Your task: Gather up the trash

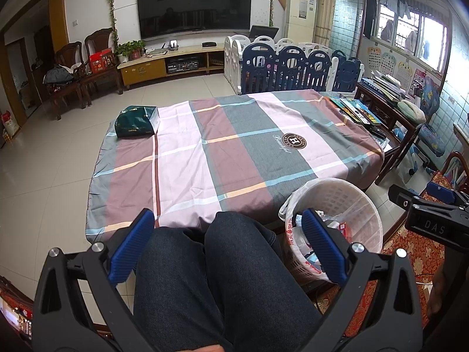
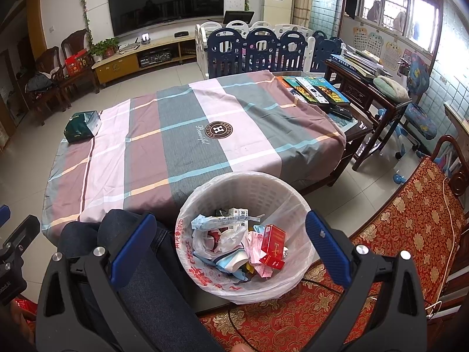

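A white plastic wastebasket (image 2: pixel 265 189) lined with a clear bag stands on the floor at the near edge of the table. It holds several wrappers and a red carton (image 2: pixel 273 245). The same wastebasket (image 1: pixel 348 202) shows in the left wrist view at the lower right. My right gripper (image 2: pixel 230 243) hangs open just above it, nothing between its blue pads. My left gripper (image 1: pixel 227 243) is open over the person's knees (image 1: pixel 225 264), holding nothing. A dark green tissue pack (image 1: pixel 137 121) lies at the table's far left corner, also in the right wrist view (image 2: pixel 82 129).
A plaid cloth covers the table (image 1: pixel 228 158). Books (image 2: pixel 316 89) lie along its far right edge. A red patterned cushioned bench (image 2: pixel 404 223) sits at the right. A dark wooden side table (image 2: pixel 372 94), playpen fence (image 1: pixel 293 67) and tiled floor surround the table.
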Available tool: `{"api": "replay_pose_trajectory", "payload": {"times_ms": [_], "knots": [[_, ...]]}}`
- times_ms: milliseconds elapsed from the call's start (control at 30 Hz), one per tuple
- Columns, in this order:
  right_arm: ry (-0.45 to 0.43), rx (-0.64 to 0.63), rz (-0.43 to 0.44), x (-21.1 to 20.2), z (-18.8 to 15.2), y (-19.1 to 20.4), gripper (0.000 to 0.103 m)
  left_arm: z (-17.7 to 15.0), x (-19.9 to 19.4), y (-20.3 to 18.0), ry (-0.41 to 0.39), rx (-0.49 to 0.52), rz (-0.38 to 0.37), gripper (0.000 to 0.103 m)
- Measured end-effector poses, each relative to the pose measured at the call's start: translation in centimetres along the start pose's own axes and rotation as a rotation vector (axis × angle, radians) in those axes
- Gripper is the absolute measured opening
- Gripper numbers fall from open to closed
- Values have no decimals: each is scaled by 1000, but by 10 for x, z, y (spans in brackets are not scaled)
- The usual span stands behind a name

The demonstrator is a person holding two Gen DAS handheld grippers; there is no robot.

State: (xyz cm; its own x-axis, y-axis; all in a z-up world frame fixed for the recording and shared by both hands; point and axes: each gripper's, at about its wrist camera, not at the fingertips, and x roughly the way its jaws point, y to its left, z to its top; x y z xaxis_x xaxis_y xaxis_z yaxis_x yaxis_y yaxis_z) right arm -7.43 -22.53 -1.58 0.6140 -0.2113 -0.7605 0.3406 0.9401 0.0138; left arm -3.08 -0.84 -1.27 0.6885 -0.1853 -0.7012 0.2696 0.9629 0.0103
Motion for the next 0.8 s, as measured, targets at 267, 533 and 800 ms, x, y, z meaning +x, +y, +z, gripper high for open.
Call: {"api": "replay_pose_trajectory", "payload": {"times_ms": [267,533,800], "knots": [[4,3,-3,3,-2,-1,100,-2,-2,-2,-22,32,97,100],[25,11,1,9,-2,-2,100,-2,-3,-5,-39,68,130,100],[-82,31,126,-16,5,3,100,-1,17,8,15,16,93,100]]}}
